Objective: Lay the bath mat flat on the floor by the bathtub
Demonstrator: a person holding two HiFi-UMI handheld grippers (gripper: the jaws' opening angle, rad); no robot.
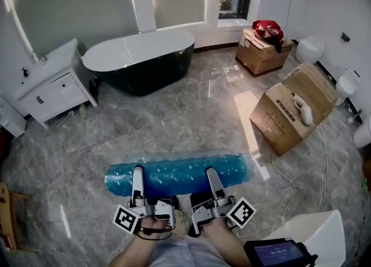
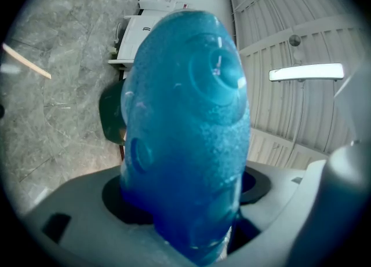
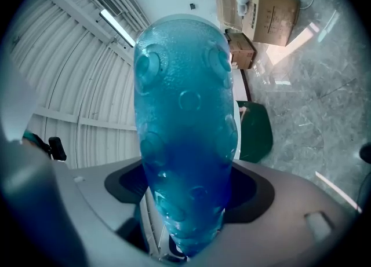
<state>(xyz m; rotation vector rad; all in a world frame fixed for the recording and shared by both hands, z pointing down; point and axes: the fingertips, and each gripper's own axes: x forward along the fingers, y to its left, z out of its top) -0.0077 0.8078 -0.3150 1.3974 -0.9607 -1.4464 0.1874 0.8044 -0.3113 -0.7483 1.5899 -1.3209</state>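
Observation:
The bath mat is a translucent blue roll dotted with suction cups, held level above the marble floor. My left gripper is shut on the roll's left part, and my right gripper is shut on its right part. In the left gripper view the mat fills the middle between the jaws. The right gripper view shows the mat clamped the same way. The dark bathtub with a white rim stands well ahead, at the far wall.
A white vanity cabinet stands left of the tub. Cardboard boxes sit at the right, one at the back with a red bag on it. White toilets line the right wall. A cable trails on the floor.

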